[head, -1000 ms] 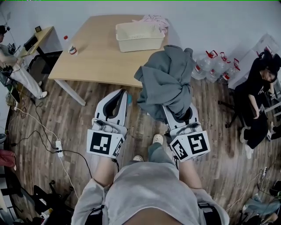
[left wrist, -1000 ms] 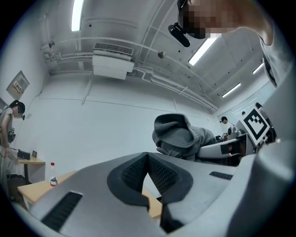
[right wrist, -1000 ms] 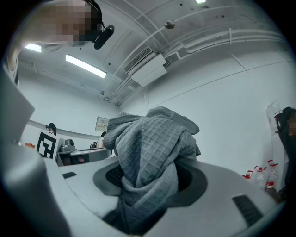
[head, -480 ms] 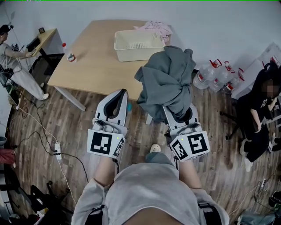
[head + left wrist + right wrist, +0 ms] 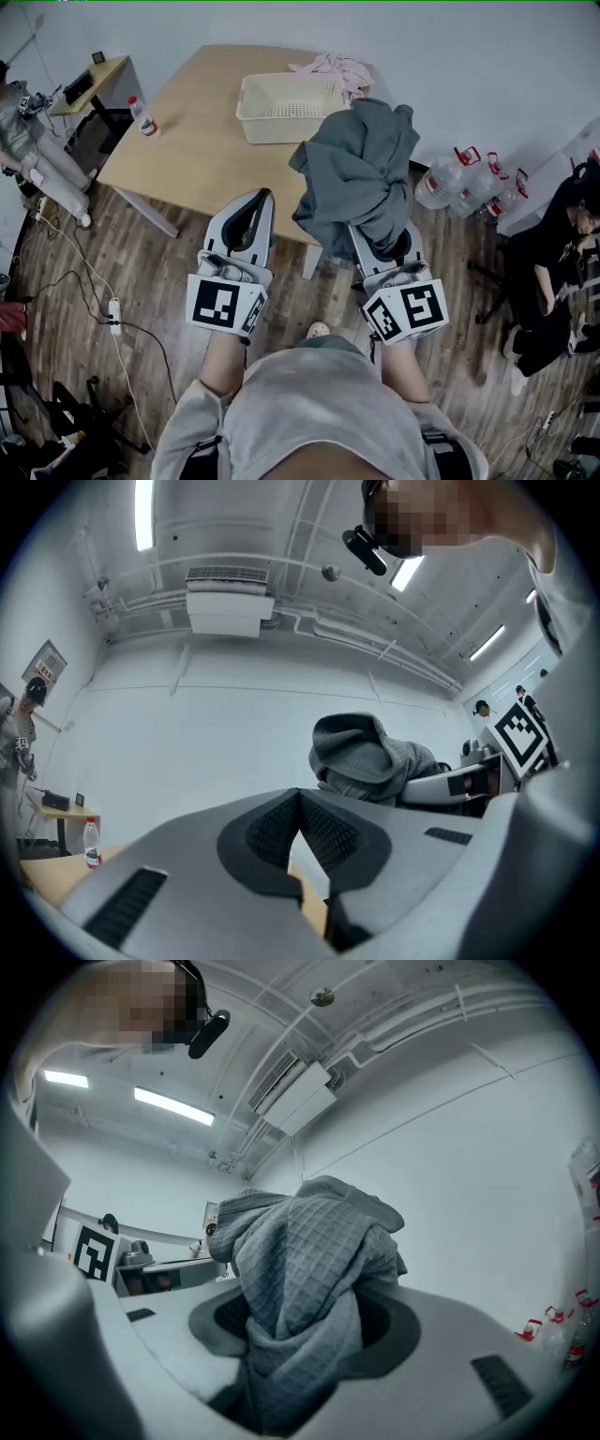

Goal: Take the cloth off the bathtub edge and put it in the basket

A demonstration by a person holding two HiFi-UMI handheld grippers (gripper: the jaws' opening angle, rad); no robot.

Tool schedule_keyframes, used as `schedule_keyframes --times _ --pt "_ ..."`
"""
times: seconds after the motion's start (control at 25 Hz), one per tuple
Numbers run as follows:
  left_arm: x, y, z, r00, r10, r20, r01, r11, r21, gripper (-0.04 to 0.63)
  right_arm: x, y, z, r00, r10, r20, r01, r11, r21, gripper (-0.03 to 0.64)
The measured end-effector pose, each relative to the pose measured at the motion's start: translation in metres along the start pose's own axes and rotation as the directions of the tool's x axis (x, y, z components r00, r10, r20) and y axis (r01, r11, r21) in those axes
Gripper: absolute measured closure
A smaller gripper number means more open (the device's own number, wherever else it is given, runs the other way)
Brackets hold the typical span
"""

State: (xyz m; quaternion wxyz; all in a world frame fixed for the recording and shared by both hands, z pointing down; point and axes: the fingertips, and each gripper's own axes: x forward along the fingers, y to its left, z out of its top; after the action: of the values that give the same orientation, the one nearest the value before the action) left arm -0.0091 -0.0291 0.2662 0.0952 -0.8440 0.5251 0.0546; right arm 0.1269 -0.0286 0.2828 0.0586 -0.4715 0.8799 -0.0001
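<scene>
A grey waffle-weave cloth (image 5: 356, 173) hangs bunched in the air over the table's near right corner, with my right gripper (image 5: 377, 234) shut on its lower part. In the right gripper view the cloth (image 5: 305, 1269) fills the space between the jaws and piles up above them. The cream plastic basket (image 5: 286, 106) stands empty on the far side of the wooden table (image 5: 206, 150), beyond the cloth and to its left. My left gripper (image 5: 262, 195) is held level beside the right one, its tips touching and nothing in it; its own view shows the cloth (image 5: 370, 761) to its right.
A pink cloth (image 5: 333, 66) lies behind the basket. A small bottle (image 5: 139, 112) stands at the table's left edge. Water jugs (image 5: 469, 183) sit on the floor at the right, near a seated person (image 5: 562, 253). Cables and a power strip (image 5: 112, 314) lie at the left.
The table and basket have shifted left and slightly nearer in the head view as the person steps forward. Both grippers keep their pose, and the cloth stays held.
</scene>
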Motion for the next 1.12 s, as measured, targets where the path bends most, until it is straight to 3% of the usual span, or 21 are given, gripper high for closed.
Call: schedule_keyframes --times 0.72,1.12 --pt "0.047 -0.002 -0.019 0.994 0.105 -0.033 -0.104 0.994 0.028 0.598 0.039 -0.052 -0.014 0.994 0.11 -0.01 -0.11 0.993 0.038 0.394" --pt "0.081 0.043 -0.033 0.997 0.07 -0.033 -0.069 0.998 0.009 0.598 0.092 -0.057 -0.022 0.997 0.072 -0.024 -0.071 0.997 0.035 0.394"
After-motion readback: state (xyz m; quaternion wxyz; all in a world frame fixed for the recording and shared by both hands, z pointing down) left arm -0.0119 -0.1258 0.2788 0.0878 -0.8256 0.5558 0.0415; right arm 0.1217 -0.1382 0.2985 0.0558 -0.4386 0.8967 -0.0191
